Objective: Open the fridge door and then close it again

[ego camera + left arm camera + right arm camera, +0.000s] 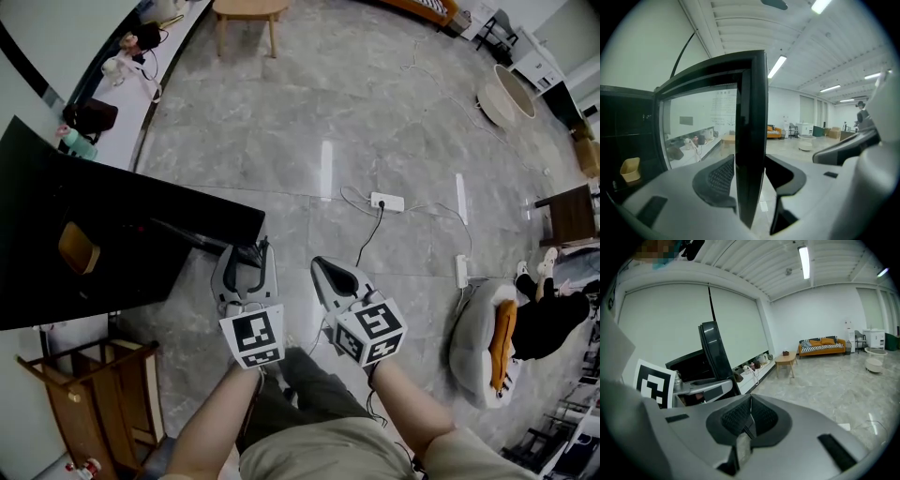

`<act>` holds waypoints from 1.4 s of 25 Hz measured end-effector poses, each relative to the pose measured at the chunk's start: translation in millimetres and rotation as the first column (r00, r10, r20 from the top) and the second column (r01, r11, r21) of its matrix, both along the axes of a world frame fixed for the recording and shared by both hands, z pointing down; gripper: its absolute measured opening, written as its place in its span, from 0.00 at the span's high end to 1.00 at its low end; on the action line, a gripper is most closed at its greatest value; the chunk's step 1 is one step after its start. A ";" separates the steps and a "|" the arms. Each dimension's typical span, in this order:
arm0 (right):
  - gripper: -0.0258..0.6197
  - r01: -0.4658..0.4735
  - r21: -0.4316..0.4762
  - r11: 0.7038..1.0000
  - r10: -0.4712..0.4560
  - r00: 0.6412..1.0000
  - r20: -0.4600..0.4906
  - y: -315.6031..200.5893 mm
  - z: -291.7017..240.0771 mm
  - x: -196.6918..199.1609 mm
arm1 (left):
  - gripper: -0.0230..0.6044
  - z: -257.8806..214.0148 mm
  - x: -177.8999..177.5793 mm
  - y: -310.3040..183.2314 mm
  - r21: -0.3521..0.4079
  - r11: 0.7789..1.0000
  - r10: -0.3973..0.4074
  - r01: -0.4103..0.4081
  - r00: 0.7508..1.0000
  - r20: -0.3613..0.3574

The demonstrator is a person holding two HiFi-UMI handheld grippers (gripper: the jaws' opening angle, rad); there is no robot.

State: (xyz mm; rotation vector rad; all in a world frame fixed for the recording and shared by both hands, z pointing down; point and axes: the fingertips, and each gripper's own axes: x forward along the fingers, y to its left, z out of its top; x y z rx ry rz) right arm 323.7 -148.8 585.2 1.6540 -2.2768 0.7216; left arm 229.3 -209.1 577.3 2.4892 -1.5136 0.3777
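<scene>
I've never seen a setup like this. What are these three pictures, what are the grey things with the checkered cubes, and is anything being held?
There is no robot here. A person holds a grey two-jaw gripper in each hand, and each gripper carries a marker cube. The head view looks steeply down from a camera on the person's head. The other two views come from cameras riding on the grippers, looking along their jaws. The left gripper has its jaws closed on the edge of the black glass-fronted fridge door, which stands open. The right gripper is shut with nothing between its jaws. Underfoot is a grey marble-look tiled floor with a white power strip lying on it.
</scene>
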 end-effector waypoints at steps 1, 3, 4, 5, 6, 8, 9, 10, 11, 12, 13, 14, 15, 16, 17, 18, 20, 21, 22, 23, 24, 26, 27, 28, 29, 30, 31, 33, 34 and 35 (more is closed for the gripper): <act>0.97 -0.004 0.003 1.000 0.004 1.000 0.000 -3.2 -0.3 2.9 | 0.64 0.5 3.5 -4.6 0.003 1.000 0.008 -0.008 1.000 0.004; 0.96 -0.014 0.007 1.000 0.014 1.000 0.000 -7.4 -1.4 9.3 | 0.64 1.2 10.8 -11.7 0.007 1.000 0.023 -0.023 1.000 0.011; 0.96 -0.019 0.009 1.000 0.019 1.000 0.000 -9.1 -2.2 12.2 | 0.64 1.3 14.3 -14.8 0.008 1.000 0.030 -0.030 0.999 0.013; 0.96 -0.024 0.010 1.000 0.024 1.000 0.000 -11.0 -3.0 14.7 | 0.64 1.3 17.4 -18.1 0.008 0.999 0.035 -0.035 0.999 0.013; 0.96 -0.027 0.011 1.000 0.027 1.000 0.000 -13.2 -3.9 16.6 | 0.64 1.1 20.2 -21.5 0.007 0.999 0.039 -0.040 0.999 0.014; 0.97 -0.030 0.013 0.999 0.030 1.000 -0.001 -17.7 -5.5 19.0 | 0.64 0.9 24.5 -28.2 0.005 0.999 0.045 -0.045 0.999 0.018; 0.96 -0.032 0.014 0.999 0.032 0.999 -0.001 -19.7 -6.1 19.9 | 0.64 1.1 26.4 -31.0 0.003 0.999 0.048 -0.048 0.999 0.020; 0.96 -0.033 0.014 0.999 0.033 0.999 -0.001 -21.2 -6.7 21.0 | 0.64 1.5 28.4 -33.2 0.000 0.999 0.052 -0.052 0.998 0.022; 0.96 -0.034 0.015 0.999 0.034 0.999 -0.002 -22.4 -7.3 21.9 | 0.64 2.1 30.1 -34.8 -0.004 0.998 0.057 -0.057 0.998 0.022; 0.96 -0.035 0.016 0.999 0.035 0.999 -0.002 -23.6 -7.9 22.6 | 0.65 2.7 31.2 -36.0 -0.008 0.998 0.063 -0.063 0.998 0.024; 0.96 -0.036 0.017 0.999 0.036 0.999 -0.002 -24.9 -8.5 22.8 | 0.65 3.2 31.7 -37.0 -0.010 0.998 0.069 -0.068 0.997 0.027; 0.96 -0.037 0.019 0.999 0.037 0.999 -0.002 -26.1 -9.3 22.6 | 0.65 3.4 32.0 -37.9 -0.010 0.997 0.075 -0.075 0.997 0.033; 0.96 -0.037 0.020 0.999 0.038 0.999 -0.001 -27.2 -10.0 22.2 | 0.65 3.6 32.2 -38.5 -0.011 0.997 0.081 -0.081 0.996 0.040; 0.96 -0.037 0.021 0.999 0.037 0.999 -0.001 -28.1 -10.7 21.8 | 0.65 3.7 32.5 -38.8 -0.013 0.996 0.087 -0.087 0.995 0.044; 0.96 -0.037 0.022 0.999 0.037 0.999 -0.002 -28.8 -11.1 21.4 | 0.65 4.0 32.8 -38.9 -0.016 0.996 0.092 -0.092 0.995 0.048; 0.96 -0.035 0.024 0.999 0.035 0.999 -0.002 -29.8 -11.5 20.7 | 0.65 4.3 32.8 -39.1 -0.019 0.995 0.097 -0.096 0.994 0.052; 0.96 -0.031 0.028 0.999 0.031 1.000 -0.001 -32.6 -13.3 17.3 | 0.66 3.5 30.6 -39.6 -0.022 0.994 0.104 -0.103 0.993 0.058; 0.97 -0.028 0.031 0.999 0.028 1.000 0.000 -33.6 -15.5 14.9 | 0.66 1.5 28.9 -39.2 -0.022 0.994 0.107 -0.105 0.993 0.058; 0.96 -0.023 0.035 0.999 0.023 1.000 0.001 -33.7 -19.0 12.6 | 0.67 -1.7 27.3 -37.8 -0.019 0.994 0.109 -0.108 0.992 0.059; 0.96 -0.017 0.040 0.999 0.017 1.000 0.002 -32.7 -23.9 10.7 | 0.67 -6.0 26.3 -35.3 -0.016 0.994 0.112 -0.111 0.992 0.059; 0.96 -0.011 0.046 0.999 0.010 1.000 0.002 -30.9 -29.6 9.2 | 0.68 -11.0 25.5 -31.9 -0.013 0.993 0.114 -0.114 0.992 0.059; 0.96 0.004 0.060 0.998 -0.004 1.000 0.001 -26.9 -41.8 6.4 | 0.69 -22.4 22.3 -25.0 -0.004 0.994 0.109 -0.109 0.992 0.058; 0.96 0.011 0.066 0.998 -0.011 1.000 0.001 -25.3 -47.5 4.7 | 0.73 -28.4 18.9 -22.3 0.004 0.995 0.100 -0.100 0.993 0.056; 0.96 0.017 0.073 0.997 -0.017 1.000 0.001 -23.8 -53.0 2.7 | 0.77 -34.3 14.3 -19.9 0.011 0.996 0.091 -0.091 0.994 0.054; 0.96 0.024 0.080 0.997 -0.024 1.000 0.001 -22.3 -58.3 0.4 | 0.77 -40.0 8.7 -17.7 0.016 0.996 0.082 -0.082 0.995 0.052; 0.96 0.031 0.087 0.996 -0.031 1.000 0.001 -20.9 -63.6 -2.3 | 0.77 -45.5 2.3 -15.5 0.021 0.997 0.073 -0.074 0.996 0.049; 0.96 0.039 0.094 0.995 -0.039 0.999 0.000 -19.6 -69.2 -5.1 | 0.78 -51.2 -4.6 -13.3 0.024 0.997 0.065 -0.066 0.997 0.047; 0.96 0.056 0.111 0.992 -0.057 0.998 0.001 -17.1 -81.5 -11.2 | 0.78 -63.4 -19.6 -8.8 0.031 0.998 0.051 -0.053 0.998 0.041; 0.96 0.065 0.119 0.991 -0.066 0.998 0.002 -15.6 -88.1 -14.2 | 0.78 -69.8 -27.8 -6.3 0.033 0.998 0.043 -0.044 0.998 0.039; 0.96 0.074 0.126 0.989 -0.075 0.997 0.003 -13.9 -94.7 -17.5 | 0.78 -76.2 -36.6 -3.7 0.036 0.999 0.033 -0.034 0.999 0.039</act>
